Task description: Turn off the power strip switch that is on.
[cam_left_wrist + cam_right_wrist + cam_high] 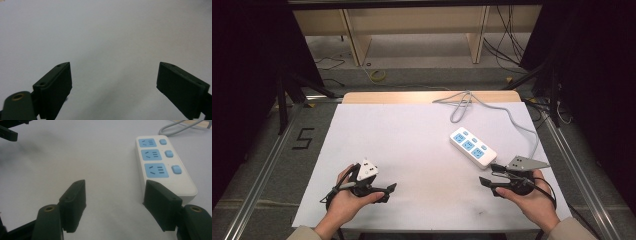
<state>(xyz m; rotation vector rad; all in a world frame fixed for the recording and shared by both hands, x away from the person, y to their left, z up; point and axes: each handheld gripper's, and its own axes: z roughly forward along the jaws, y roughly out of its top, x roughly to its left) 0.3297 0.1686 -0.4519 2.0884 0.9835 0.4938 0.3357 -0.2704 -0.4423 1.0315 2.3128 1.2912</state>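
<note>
Resting at four o'clock on the tabletop [412, 150], the white plastic power strip with blue sockets [473, 147] could be nudged aside by the empty, wide-open right hand-held gripper [488, 175]; the left hand-held gripper [391, 192] is likewise spread, empty.

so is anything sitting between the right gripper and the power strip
Nothing visible. The right gripper is open with bare white table cover between its jaws, and the power strip lies just beyond its right-hand jaw, its grey cable trailing off the far end.

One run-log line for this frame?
right gripper: open, empty, beside power strip | left gripper: open, empty, over white sheet | strip cable: trails to far edge
</note>
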